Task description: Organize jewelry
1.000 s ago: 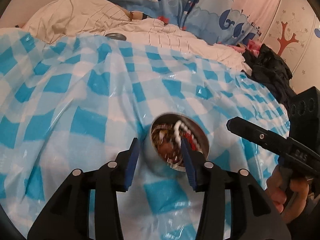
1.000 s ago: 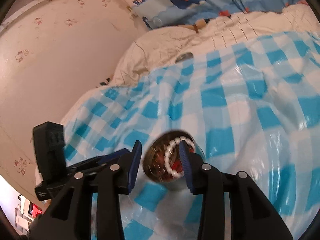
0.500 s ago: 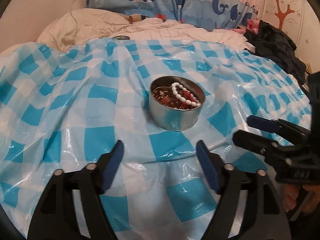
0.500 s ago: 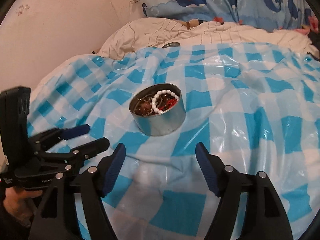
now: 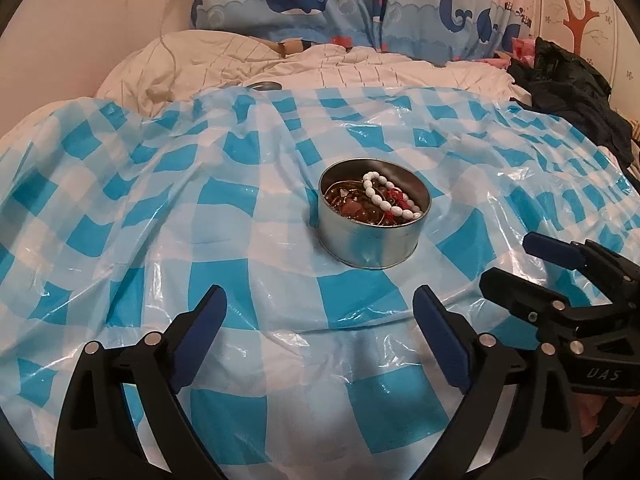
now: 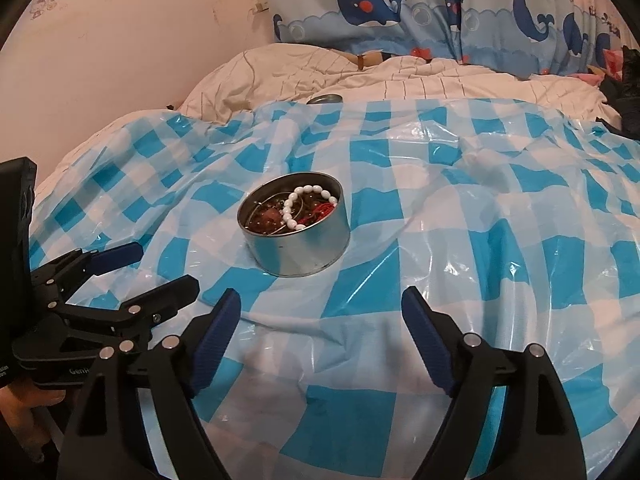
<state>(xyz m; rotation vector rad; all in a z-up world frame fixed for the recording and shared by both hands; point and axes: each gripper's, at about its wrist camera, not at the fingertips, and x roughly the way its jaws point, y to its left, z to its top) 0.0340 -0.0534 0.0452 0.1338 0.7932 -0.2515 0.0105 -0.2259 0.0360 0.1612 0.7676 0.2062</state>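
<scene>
A round metal tin stands on a blue-and-white checked plastic sheet on a bed. It holds a white bead bracelet, red cord and brown beads. It also shows in the right wrist view with the white beads. My left gripper is open and empty, pulled back from the tin. My right gripper is open and empty, also short of the tin. Each gripper shows in the other's view: the right one and the left one.
The tin's lid lies at the sheet's far edge on a cream quilt. Whale-print fabric hangs behind. Dark clothes are piled at the right. A wall runs along the left.
Both grippers have opened and drawn back from the tin, which they flanked closely a second ago. The tin now stands free on the sheet.
</scene>
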